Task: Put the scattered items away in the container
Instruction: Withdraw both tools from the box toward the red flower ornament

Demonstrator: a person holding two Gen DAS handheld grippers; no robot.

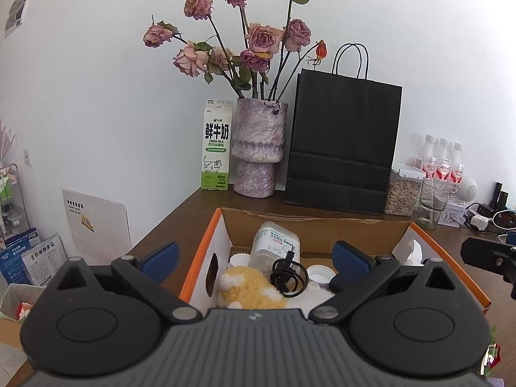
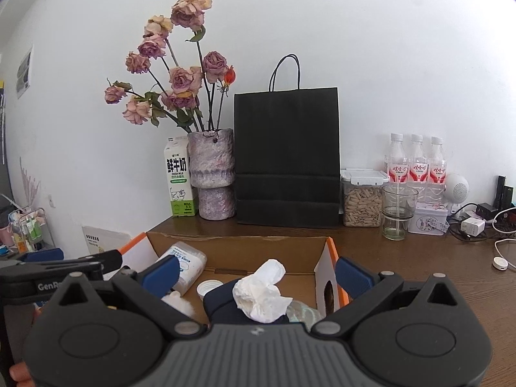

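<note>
A: The left hand-held gripper (image 1: 254, 259) hangs over the cardboard box (image 1: 309, 225), fingers wide apart, holding nothing. The right hand-held gripper (image 2: 256, 274) is the same, spread and empty.

B: And what's in the box?

A: A clear plastic jar (image 1: 275, 246), a coiled black cable (image 1: 288, 274), a yellow plush toy (image 1: 250, 288), white caps, a crumpled tissue (image 2: 262, 292) (on something dark blue).

B: Anything left out?

A: Nothing loose shows on the bench (image 2: 403, 258) near the box; I'd judge the tidying nearly finished.
</note>
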